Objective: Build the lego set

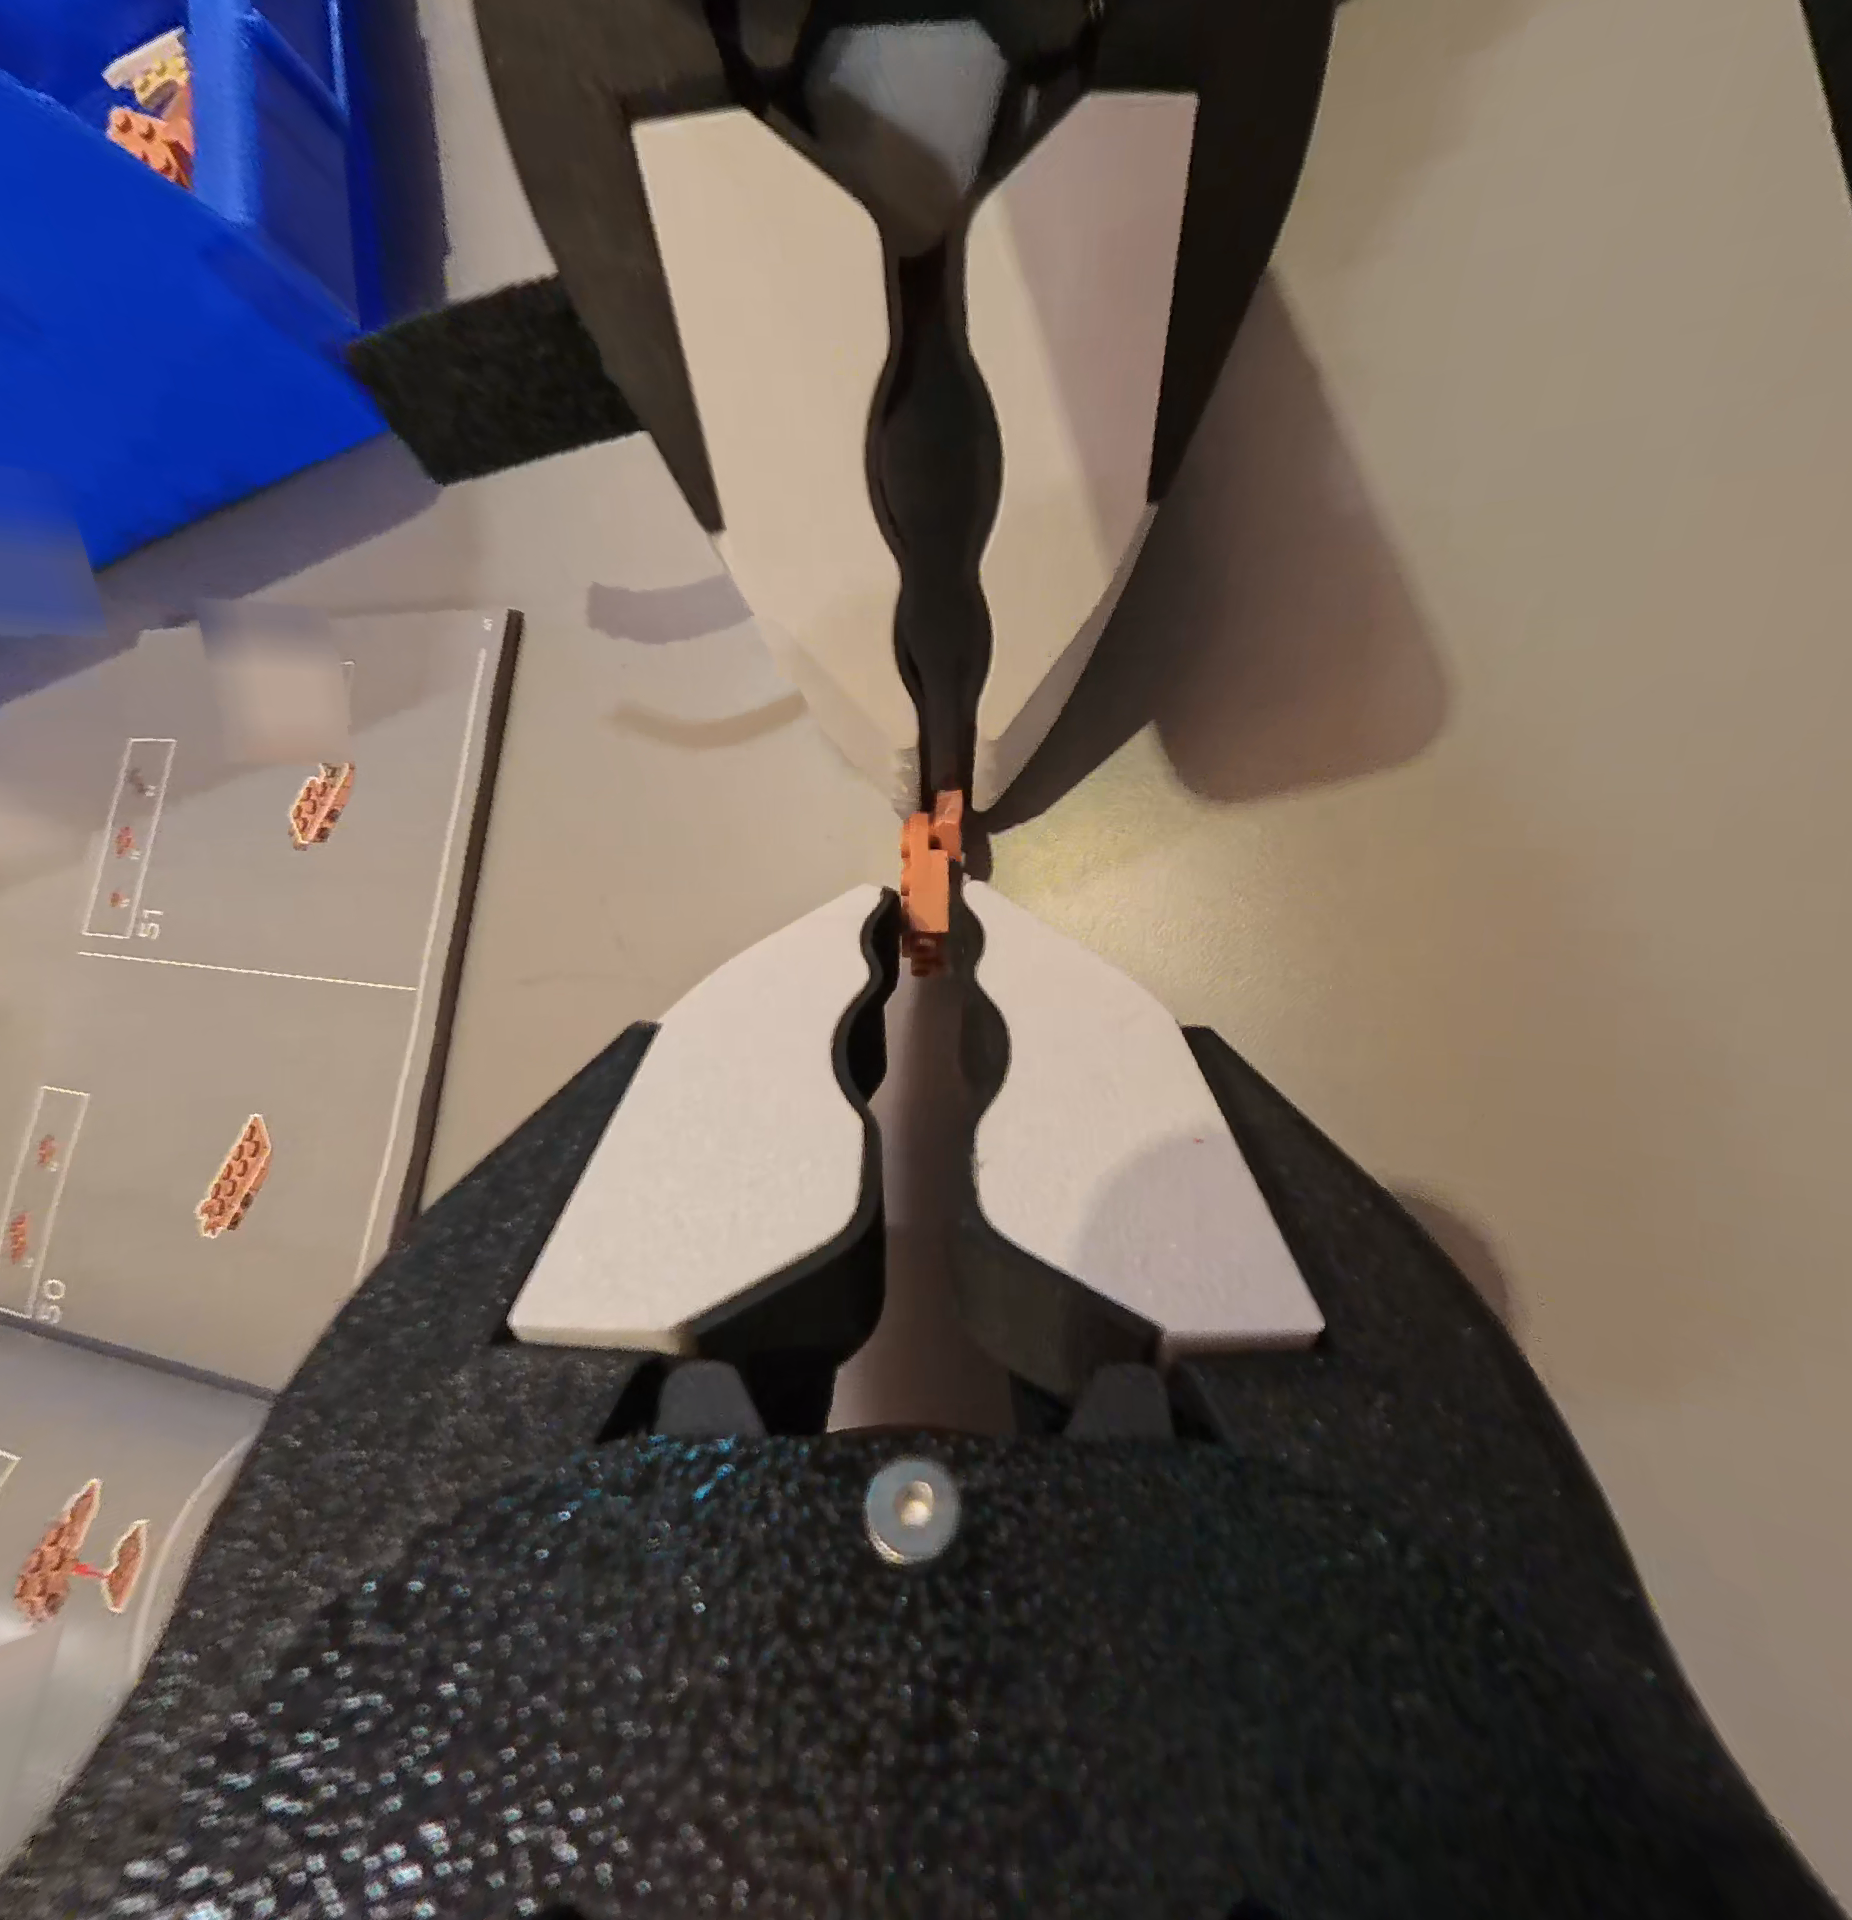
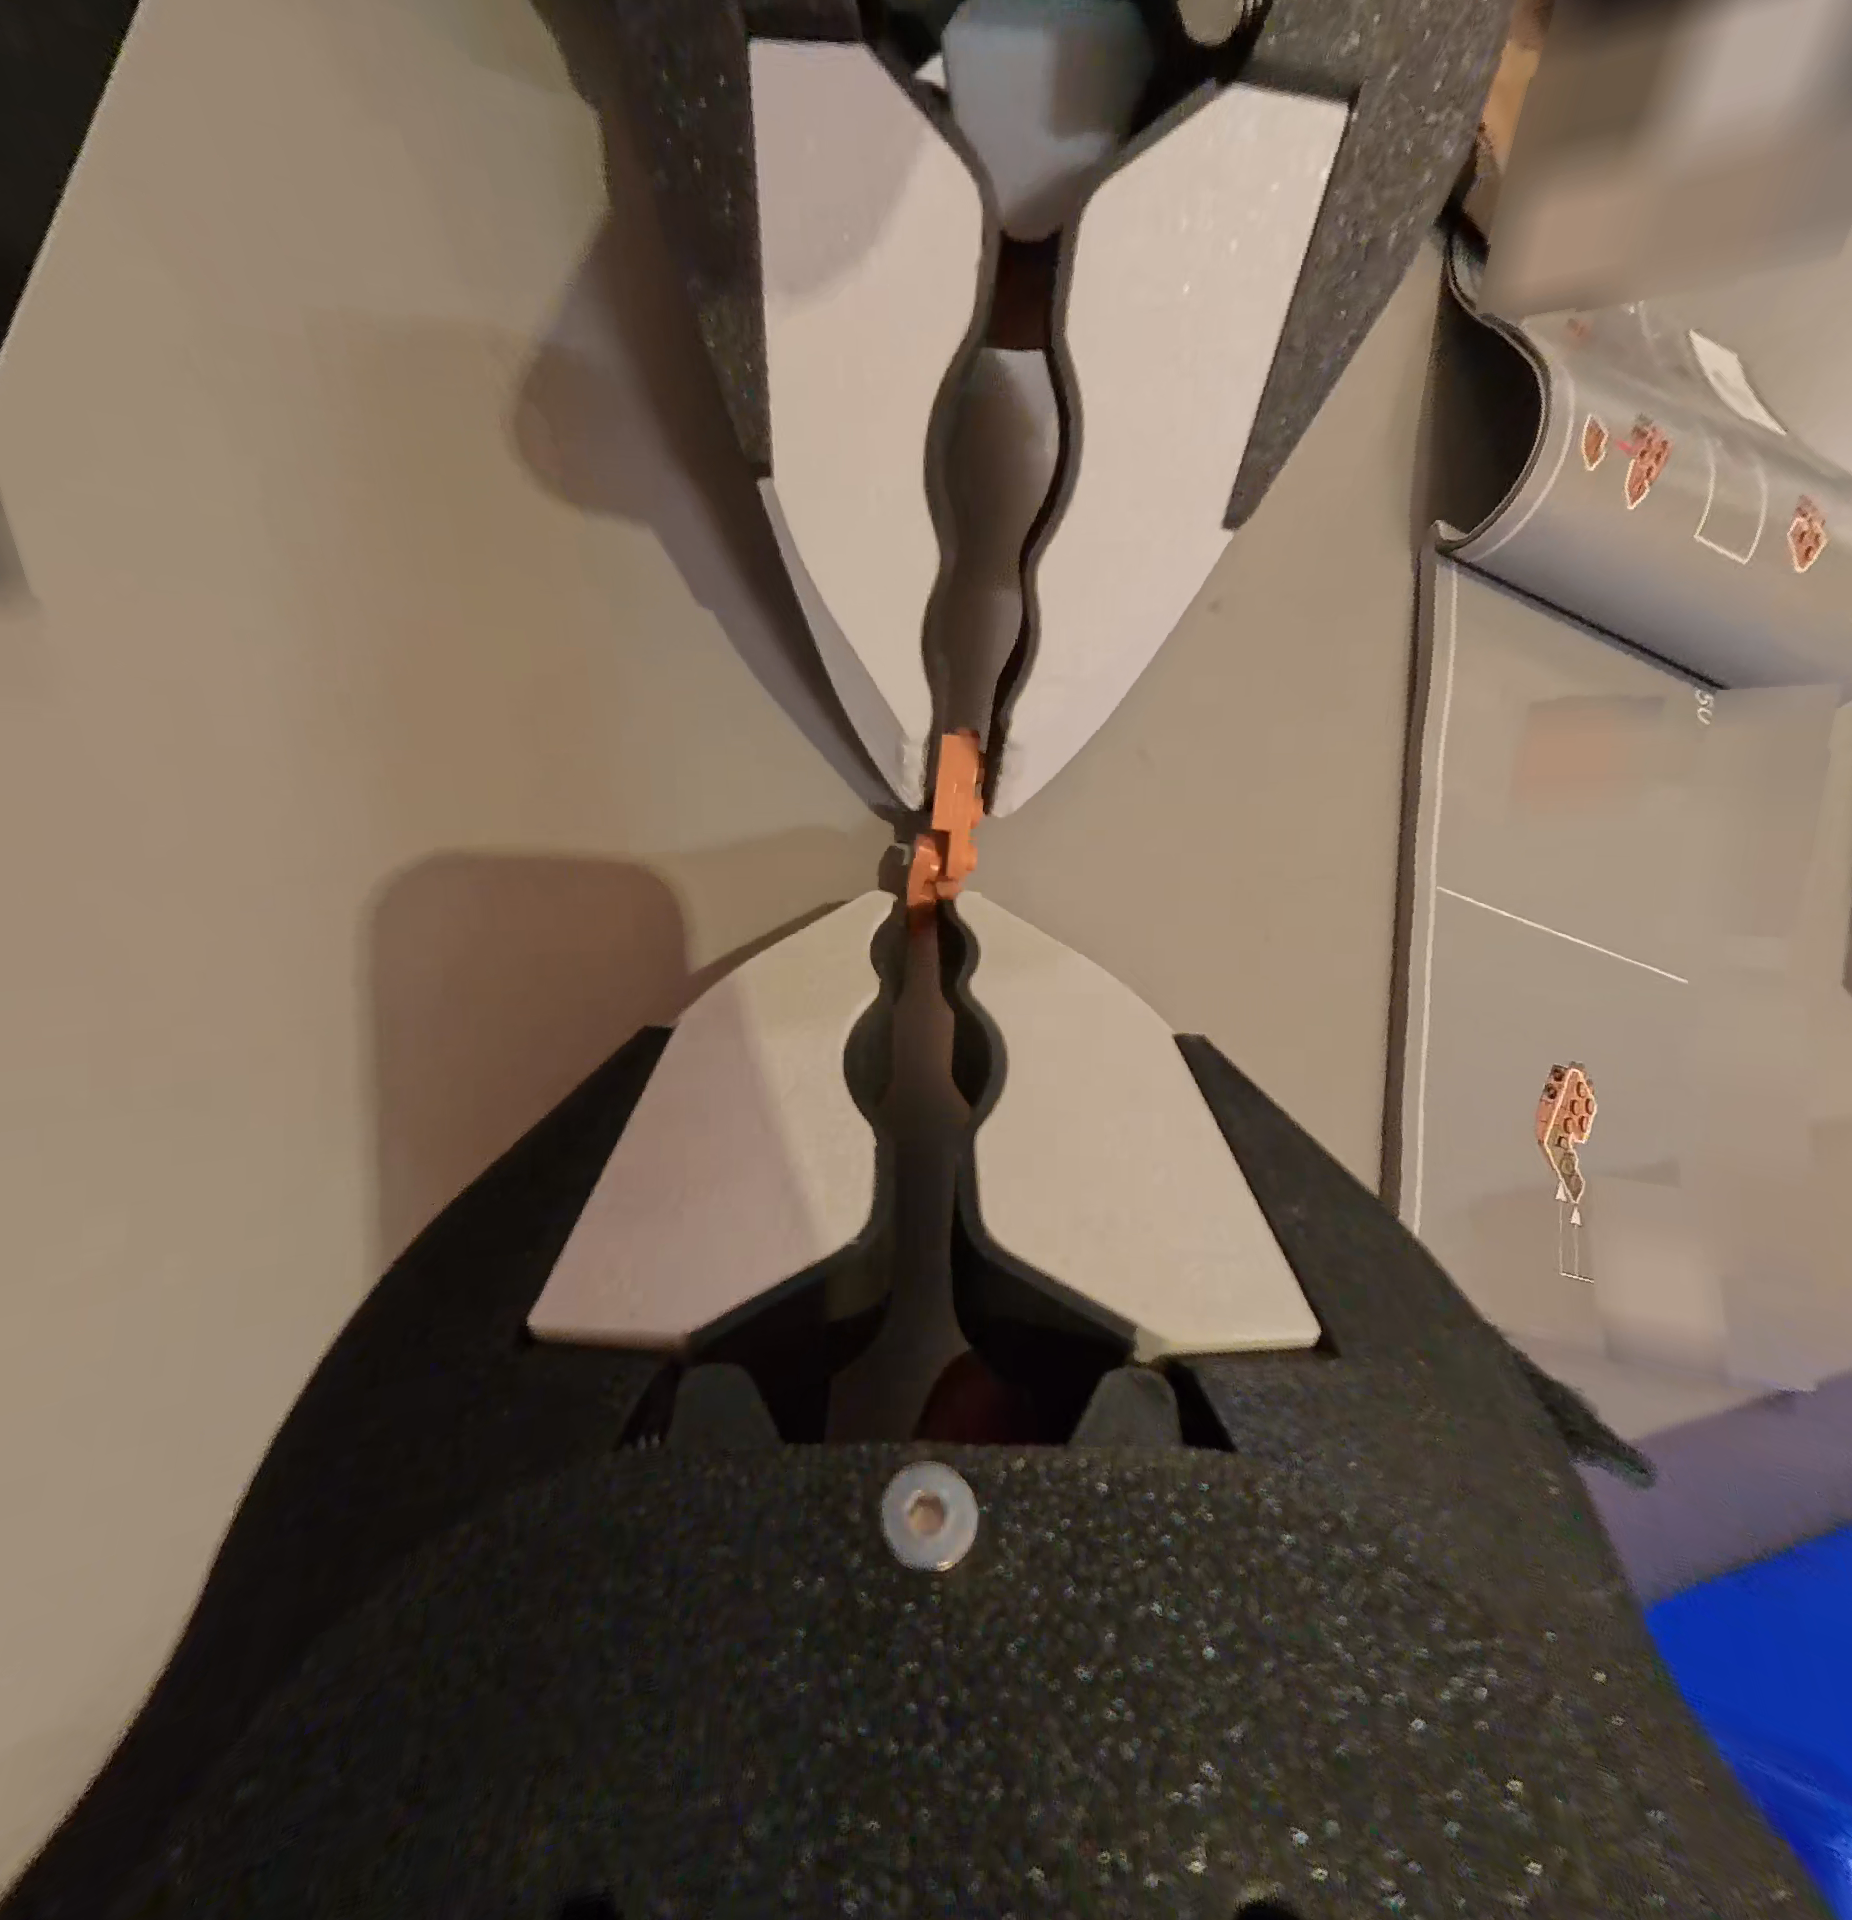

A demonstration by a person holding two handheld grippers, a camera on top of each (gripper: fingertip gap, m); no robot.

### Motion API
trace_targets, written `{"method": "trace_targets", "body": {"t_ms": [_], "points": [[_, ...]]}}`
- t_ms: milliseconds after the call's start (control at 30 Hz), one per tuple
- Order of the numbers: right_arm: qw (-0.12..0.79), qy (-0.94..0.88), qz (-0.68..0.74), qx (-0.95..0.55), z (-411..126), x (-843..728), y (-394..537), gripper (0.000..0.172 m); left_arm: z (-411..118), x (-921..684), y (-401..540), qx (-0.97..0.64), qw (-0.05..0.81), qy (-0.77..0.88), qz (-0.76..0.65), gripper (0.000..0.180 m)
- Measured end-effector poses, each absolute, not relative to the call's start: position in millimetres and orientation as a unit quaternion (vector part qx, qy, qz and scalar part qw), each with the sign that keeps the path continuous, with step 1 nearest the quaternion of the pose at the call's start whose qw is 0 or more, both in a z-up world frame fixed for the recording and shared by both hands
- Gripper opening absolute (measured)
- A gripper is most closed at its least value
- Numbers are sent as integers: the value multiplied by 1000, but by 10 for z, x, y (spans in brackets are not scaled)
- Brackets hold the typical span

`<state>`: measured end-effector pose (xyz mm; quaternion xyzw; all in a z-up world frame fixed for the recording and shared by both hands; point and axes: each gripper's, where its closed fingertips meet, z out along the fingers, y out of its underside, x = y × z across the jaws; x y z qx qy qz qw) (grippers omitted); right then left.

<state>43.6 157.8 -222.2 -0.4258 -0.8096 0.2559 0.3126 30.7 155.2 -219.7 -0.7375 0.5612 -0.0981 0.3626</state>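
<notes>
Between the tips of the left tool (image 1: 927,920), nearest the lens, sits the lower end of a small orange brick piece (image 1: 930,883); the fingers stand narrow, their pale pads (image 1: 787,1132) closed in on its sides. Just beyond, the right tool (image 2: 927,914) comes in from the opposite side, tip to tip, also nearly closed and pinching the other end of the orange parts. Both views show the same thing — two thin orange pieces overlapping at mid-span, held above the desk (image 1: 1524,935) and touching nothing else.

As I judge it, the risk lies in how little each tool has hold of. Only the very tips bear on the bricks, so a slight twist of either hand could lever a piece out and flick it onto the desk. If the two tools are not in line, a push would skew the studs rather than seat them, and the joint could sit crooked or pop apart. Squeezing harder could also tip a thin plate sideways between the pads.

Farther off, the grey instruction booklet (image 1: 226,1039) lies open on the desk, and beyond it stands a blue bin (image 1: 122,364) — a dropped piece could skid under either.
</notes>
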Motion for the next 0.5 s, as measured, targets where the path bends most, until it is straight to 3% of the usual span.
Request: {"method": "trace_targets", "body": {"t_ms": [33, 500], "points": [[311, -811, 255, -426, -2225, 438, 1573, 5, -2200, 301, 1557, -740, 362, 558, -100, 8], [326, -808, 222, -438, -2228, 390, 1607, 6, -2219, 272, 1578, -744, 358, 558, -88, 8]]}}
